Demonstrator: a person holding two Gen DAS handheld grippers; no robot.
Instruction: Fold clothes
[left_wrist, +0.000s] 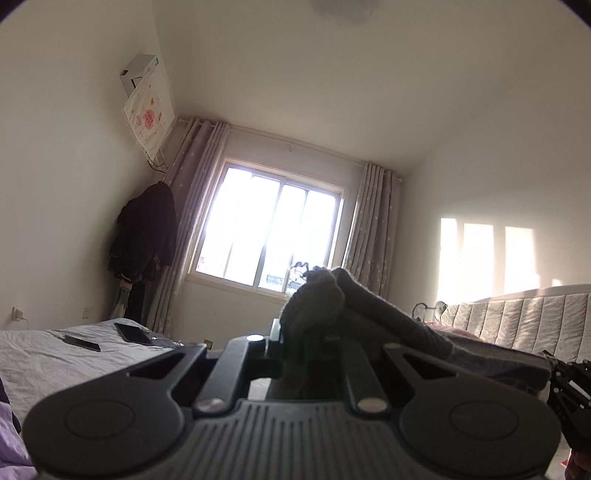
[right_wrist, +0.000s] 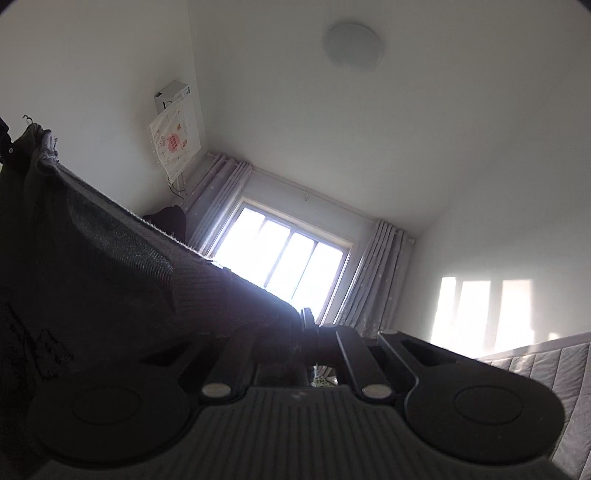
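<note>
A dark grey knit garment is lifted in the air, stretched between both grippers. My left gripper is shut on a bunched corner of it, and the cloth covers the fingertips. From there the garment runs right toward my right gripper at the frame edge. In the right wrist view the garment hangs as a wide sheet from the upper left down to my right gripper, which points up at the ceiling and is shut on the cloth's edge.
A bed with a grey sheet lies at the left, with a phone and a dark flat object on it. A padded headboard stands right. Coats hang beside the window. Purple cloth lies lower left.
</note>
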